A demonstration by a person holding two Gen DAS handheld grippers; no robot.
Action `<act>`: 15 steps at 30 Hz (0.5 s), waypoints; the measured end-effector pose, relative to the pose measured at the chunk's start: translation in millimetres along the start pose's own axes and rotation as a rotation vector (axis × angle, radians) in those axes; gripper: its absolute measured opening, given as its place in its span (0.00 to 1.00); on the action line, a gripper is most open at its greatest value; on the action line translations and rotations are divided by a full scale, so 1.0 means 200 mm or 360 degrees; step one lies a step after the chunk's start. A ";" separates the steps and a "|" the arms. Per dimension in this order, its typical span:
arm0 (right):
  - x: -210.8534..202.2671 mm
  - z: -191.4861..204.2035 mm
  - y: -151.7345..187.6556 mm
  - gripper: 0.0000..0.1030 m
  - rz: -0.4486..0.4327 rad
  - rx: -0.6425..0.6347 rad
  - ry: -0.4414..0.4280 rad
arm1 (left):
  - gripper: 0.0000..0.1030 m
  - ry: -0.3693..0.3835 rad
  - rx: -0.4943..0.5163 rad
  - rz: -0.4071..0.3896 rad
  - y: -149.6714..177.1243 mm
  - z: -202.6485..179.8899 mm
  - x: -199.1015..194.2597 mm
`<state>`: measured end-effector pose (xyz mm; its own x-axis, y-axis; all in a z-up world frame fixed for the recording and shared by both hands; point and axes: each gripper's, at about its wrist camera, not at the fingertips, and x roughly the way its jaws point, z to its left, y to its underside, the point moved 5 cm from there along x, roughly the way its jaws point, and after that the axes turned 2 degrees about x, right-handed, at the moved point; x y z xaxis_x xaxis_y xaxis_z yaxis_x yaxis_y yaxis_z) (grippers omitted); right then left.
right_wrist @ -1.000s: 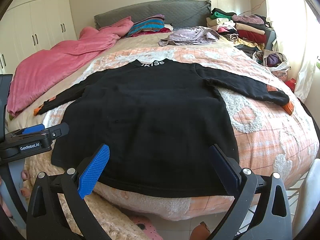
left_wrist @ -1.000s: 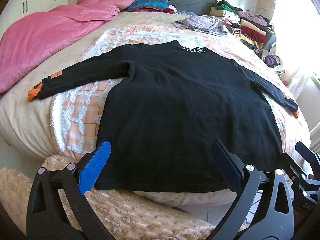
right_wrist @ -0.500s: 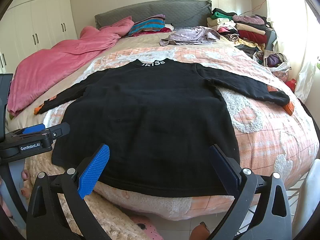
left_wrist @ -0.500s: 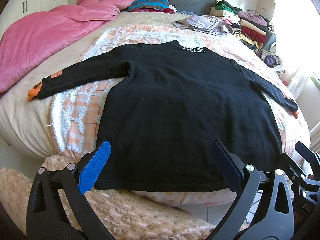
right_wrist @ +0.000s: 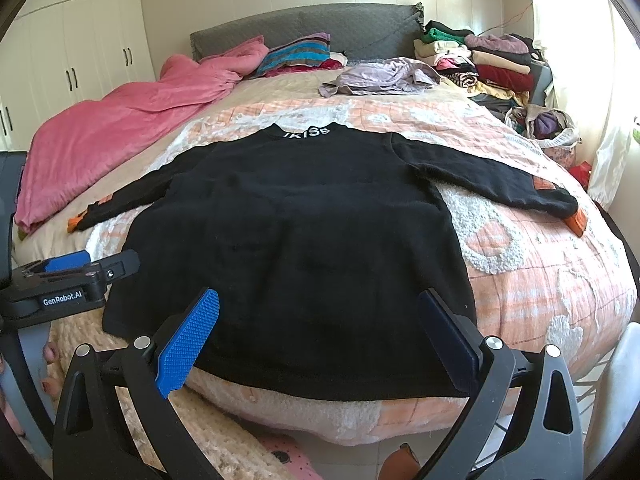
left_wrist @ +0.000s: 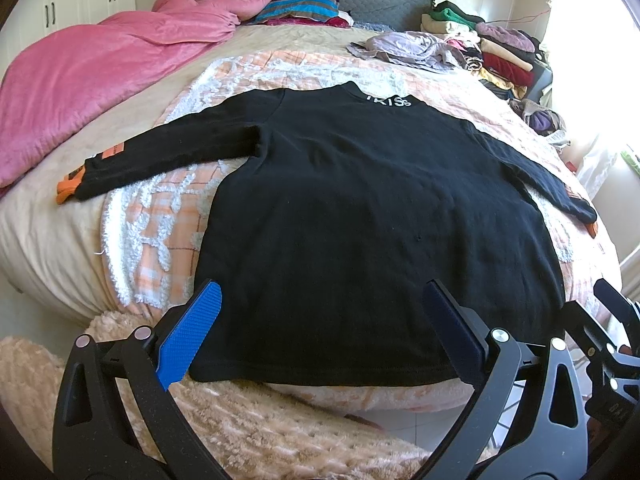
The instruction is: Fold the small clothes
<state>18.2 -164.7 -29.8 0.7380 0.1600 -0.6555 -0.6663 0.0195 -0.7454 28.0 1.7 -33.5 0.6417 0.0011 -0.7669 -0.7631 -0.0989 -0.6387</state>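
A black long-sleeved sweater [left_wrist: 376, 216] lies flat on the bed [left_wrist: 48, 232], on top of a peach and white blanket [right_wrist: 532, 264]. Both sleeves are stretched out to the sides, and the cuffs are orange. White letters run across the collar at the far end. The bottom edge hangs just over the foot of the bed. The left tool [left_wrist: 320, 334] and the right tool [right_wrist: 316, 336] hang near that edge, both spread wide and holding nothing. Folded clothes [right_wrist: 476, 60] are stacked by the headboard.

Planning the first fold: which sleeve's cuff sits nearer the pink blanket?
The left sleeve: its orange cuff ends beside the pink blanket; the right sleeve points toward the window side.
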 end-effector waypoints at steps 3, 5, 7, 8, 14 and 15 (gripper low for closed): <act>0.00 0.00 -0.01 0.96 0.0000 0.0004 -0.0004 | 0.92 -0.0004 0.0000 0.0004 0.00 0.01 0.01; 0.01 0.00 -0.02 0.96 -0.0001 0.0007 -0.0001 | 0.92 -0.0005 0.0001 0.0003 -0.01 0.01 0.01; 0.02 0.01 -0.03 0.96 0.0000 0.0007 -0.0002 | 0.92 -0.0006 0.0000 0.0008 -0.01 0.01 0.02; 0.02 0.00 -0.04 0.96 -0.0002 0.0009 -0.0001 | 0.92 -0.0008 -0.0001 0.0007 -0.02 0.01 0.02; 0.08 -0.02 -0.10 0.96 0.0010 0.0049 -0.0009 | 0.92 -0.0018 0.0001 0.0006 -0.09 0.02 0.06; 0.08 -0.02 -0.11 0.96 0.0009 0.0054 -0.0008 | 0.92 -0.0024 -0.0004 0.0006 -0.11 0.02 0.07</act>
<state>46.0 -167.0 -24.8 0.7339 0.1650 -0.6589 -0.6736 0.0521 -0.7373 52.6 8.7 -30.8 0.6377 0.0158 -0.7701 -0.7652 -0.1017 -0.6357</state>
